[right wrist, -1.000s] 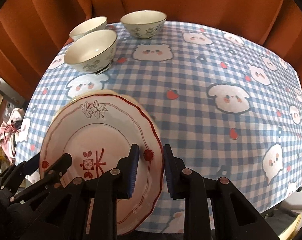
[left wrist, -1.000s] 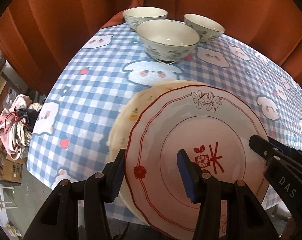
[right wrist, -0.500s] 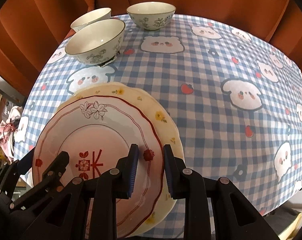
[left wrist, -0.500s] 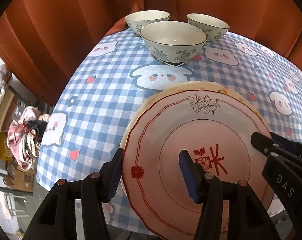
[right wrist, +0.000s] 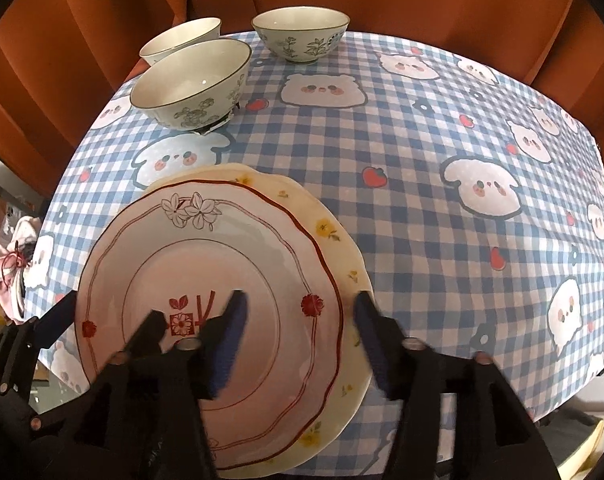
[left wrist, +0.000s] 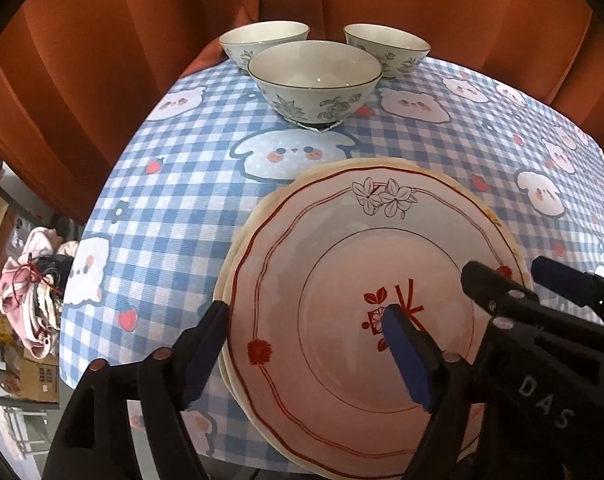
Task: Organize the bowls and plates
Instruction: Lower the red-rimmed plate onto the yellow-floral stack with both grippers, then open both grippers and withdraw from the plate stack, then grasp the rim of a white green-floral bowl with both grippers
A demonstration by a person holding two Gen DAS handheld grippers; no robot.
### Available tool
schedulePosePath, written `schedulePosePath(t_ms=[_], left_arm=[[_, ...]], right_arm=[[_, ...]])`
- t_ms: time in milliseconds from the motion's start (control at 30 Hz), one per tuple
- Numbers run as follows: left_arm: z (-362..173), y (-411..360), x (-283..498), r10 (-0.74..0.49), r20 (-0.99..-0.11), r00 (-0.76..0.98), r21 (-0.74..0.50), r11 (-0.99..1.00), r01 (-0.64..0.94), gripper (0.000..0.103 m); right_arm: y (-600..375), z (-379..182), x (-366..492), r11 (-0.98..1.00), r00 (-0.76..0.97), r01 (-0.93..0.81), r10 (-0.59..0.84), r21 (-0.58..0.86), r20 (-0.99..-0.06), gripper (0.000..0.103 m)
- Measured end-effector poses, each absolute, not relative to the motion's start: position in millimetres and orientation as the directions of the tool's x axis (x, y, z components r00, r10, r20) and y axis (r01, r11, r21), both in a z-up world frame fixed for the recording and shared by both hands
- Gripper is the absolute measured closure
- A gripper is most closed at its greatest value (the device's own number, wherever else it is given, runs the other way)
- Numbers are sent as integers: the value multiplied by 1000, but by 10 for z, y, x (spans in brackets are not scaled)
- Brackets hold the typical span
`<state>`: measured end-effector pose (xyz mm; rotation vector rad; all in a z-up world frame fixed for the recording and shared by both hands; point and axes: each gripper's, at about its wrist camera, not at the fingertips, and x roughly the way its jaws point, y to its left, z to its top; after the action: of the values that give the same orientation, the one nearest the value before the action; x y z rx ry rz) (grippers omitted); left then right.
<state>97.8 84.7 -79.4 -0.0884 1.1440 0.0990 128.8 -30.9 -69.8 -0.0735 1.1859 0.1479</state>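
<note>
Straddling opposite rims of the red-rimmed plate (left wrist: 366,304), both grippers stand open with nothing gripped; the left gripper (left wrist: 302,356) has just been opening, and its two blue-padded fingers (left wrist: 408,356) now sit wide apart, one outside the plate's left edge and one over the plate's centre near the red mark, neither pressing on the china; the right gripper (right wrist: 302,344) has likewise just been opening, one finger over the plate's well and the other beyond the right edge, with the rims of both plates lying loose between them; the red-rimmed plate rests on a cream plate (right wrist: 334,240) with small yellow flowers, which shows as a crescent past the right fingers and only as a thin edge beside the left ones; the stack lies on the counter (right wrist: 422,200), covered with a blue-and-white checked cloth printed with white bears and red strawberries, directly beneath and ahead of both pairs of fingers; well ahead of the fingers stand three green-patterned bowls; the nearest bowl (left wrist: 314,80) is straight ahead of the left fingers, with a second bowl (left wrist: 263,42) behind it to the left and a third bowl (left wrist: 386,50) behind it to the right, all upright and apart from the plates; an orange curtain (left wrist: 141,40) hangs beyond the counter.
</note>
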Motion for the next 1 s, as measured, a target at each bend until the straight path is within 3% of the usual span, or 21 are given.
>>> schedulePosePath(t_ms=[267,533,900,1000], left_arm=[[-520,908,1183,-2,-893,450,-68,989,-130,18],[-322,1101,1664,75,-853,517,-21,984,-178,18],[-377,1468,2392,149,-830,537,14,969,-247,29],[-494,1540,2575,150,-835,529,9,966,-259,32]], right_arm=[[-241,-444,1423,982,409,-189,99,22,-907,31],[-75,-207,1915,975,472,-218,151,51,-869,31],[211,-193,2688,965,508,-245,209,92,-836,32],[304,-270,2899,962,504,-256,216,94,-836,38]])
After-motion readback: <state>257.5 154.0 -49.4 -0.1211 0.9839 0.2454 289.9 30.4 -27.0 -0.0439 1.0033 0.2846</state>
